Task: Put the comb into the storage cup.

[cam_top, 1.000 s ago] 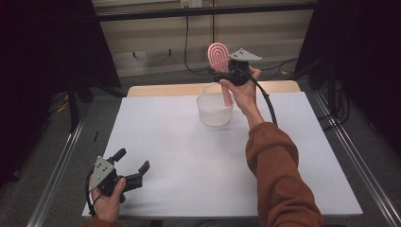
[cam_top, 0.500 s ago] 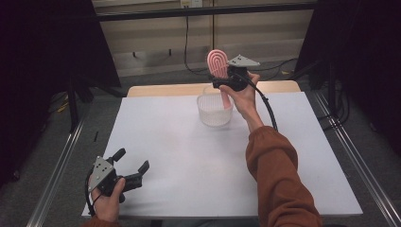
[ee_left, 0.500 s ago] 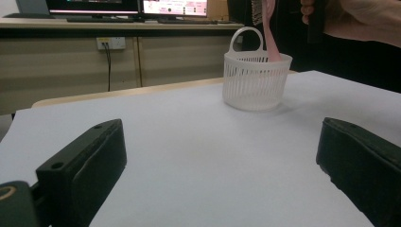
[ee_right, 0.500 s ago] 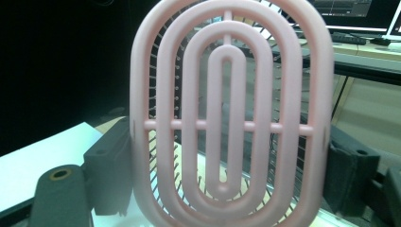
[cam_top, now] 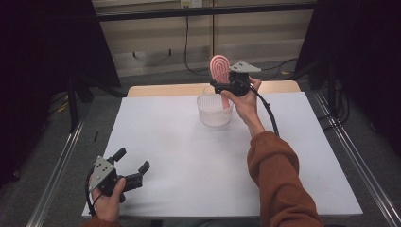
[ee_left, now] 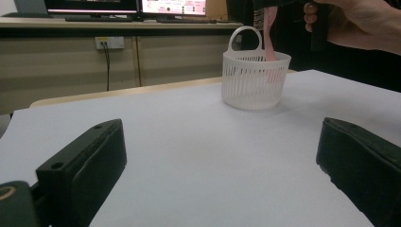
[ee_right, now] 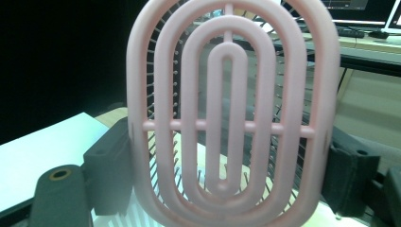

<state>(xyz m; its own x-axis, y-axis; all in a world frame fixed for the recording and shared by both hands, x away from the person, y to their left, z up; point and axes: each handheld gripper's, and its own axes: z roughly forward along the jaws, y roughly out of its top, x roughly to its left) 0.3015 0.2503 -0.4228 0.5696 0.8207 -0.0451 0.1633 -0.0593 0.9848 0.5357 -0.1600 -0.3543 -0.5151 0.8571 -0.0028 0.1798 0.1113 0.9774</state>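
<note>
A pink oval hairbrush (cam_top: 220,68) stands upright, its handle reaching down into a white slatted basket (cam_top: 215,112) at the back middle of the white table top (cam_top: 189,161). My right gripper (cam_top: 218,87) is shut on the brush just above the basket rim. In the right gripper view the brush head (ee_right: 227,118) stands between the two black jaws of that gripper (ee_right: 229,172). My left gripper (cam_top: 133,160) rests open with nothing in it near the front left corner. The left gripper view looks between its spread jaws (ee_left: 217,156) at the basket (ee_left: 255,80) and brush (ee_left: 270,33).
A wooden strip (cam_top: 161,90) runs along the table's far edge. Metal rails (cam_top: 61,161) flank both sides. The right gripper's cable (cam_top: 267,113) trails along the forearm in an orange sleeve (cam_top: 279,179). Monitors (ee_left: 123,5) sit on a desk behind.
My right gripper has sunk slightly with the brush, bringing it lower over the basket. The left gripper has stayed put.
</note>
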